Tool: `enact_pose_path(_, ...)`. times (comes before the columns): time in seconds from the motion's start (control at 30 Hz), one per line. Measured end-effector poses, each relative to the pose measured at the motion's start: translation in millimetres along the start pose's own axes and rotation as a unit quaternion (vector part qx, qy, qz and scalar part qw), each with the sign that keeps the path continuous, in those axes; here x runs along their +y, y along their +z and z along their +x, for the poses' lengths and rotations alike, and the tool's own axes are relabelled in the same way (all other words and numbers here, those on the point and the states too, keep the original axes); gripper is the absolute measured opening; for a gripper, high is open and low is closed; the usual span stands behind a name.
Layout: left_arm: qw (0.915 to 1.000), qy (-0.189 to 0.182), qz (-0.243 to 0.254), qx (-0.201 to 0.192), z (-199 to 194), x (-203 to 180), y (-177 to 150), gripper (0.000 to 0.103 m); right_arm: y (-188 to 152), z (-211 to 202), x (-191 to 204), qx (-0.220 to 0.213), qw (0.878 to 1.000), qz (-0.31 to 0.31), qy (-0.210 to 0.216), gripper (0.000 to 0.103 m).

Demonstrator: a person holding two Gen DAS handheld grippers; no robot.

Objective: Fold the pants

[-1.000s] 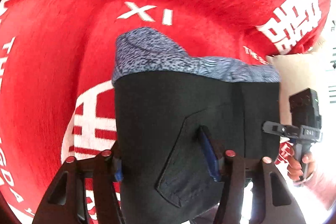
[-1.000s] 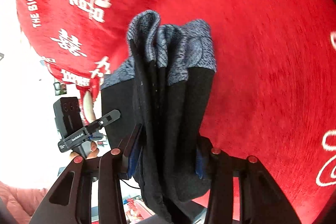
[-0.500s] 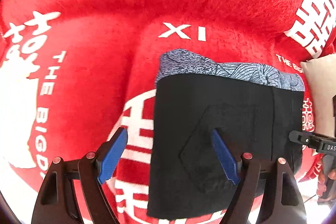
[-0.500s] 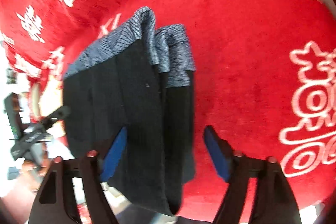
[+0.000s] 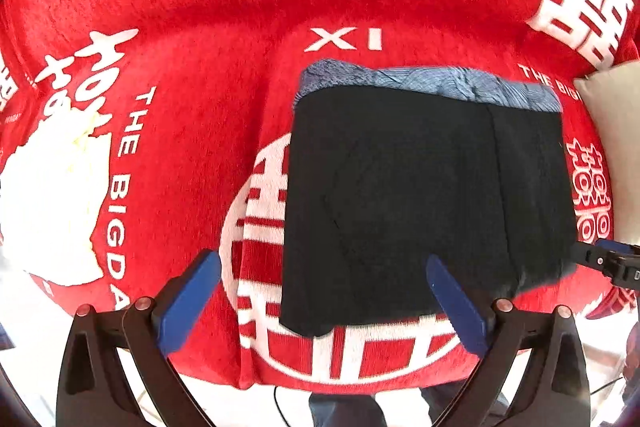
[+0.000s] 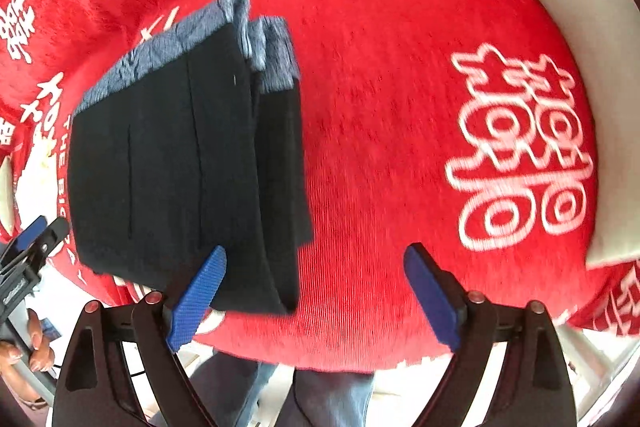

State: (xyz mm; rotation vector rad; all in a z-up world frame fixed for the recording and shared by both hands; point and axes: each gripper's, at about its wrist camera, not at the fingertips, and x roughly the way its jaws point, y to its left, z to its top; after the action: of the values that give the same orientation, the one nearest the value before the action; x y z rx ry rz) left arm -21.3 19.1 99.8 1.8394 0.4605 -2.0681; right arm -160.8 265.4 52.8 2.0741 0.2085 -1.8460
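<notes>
Both released, left claw (image 5: 323, 291) and right claw (image 6: 315, 285) wide, empty, pants (image 5: 424, 195) folded.

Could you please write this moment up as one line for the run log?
pants: folded, lying on red blanket | left hand-held gripper: open, holding nothing | right hand-held gripper: open, holding nothing

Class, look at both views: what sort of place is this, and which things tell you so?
Probably a bedroom or living room at home: folded black pants lie on a plush red wedding-print blanket, with a pale cushion at its edge.
</notes>
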Motion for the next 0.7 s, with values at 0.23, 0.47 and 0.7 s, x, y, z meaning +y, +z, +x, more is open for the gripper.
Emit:
enact_pose_path(0.23,0.9996,0.0,0.021,0.019,-18,-9,-13,0.103,-30,-30,23,-0.019,1.0,-0.002,-0.007,0.103)
enact_pose_path(0.47,0.9997,0.012,0.014,0.018,-40,-7,-19,0.103,-43,-64,58,-0.058,0.997,-0.026,-0.053,0.103)
enact_pose_path(0.7,0.9994,0.02,0.016,0.023,-53,-5,-22,0.103,-36,-69,88,-0.043,0.996,-0.042,-0.06,0.103)
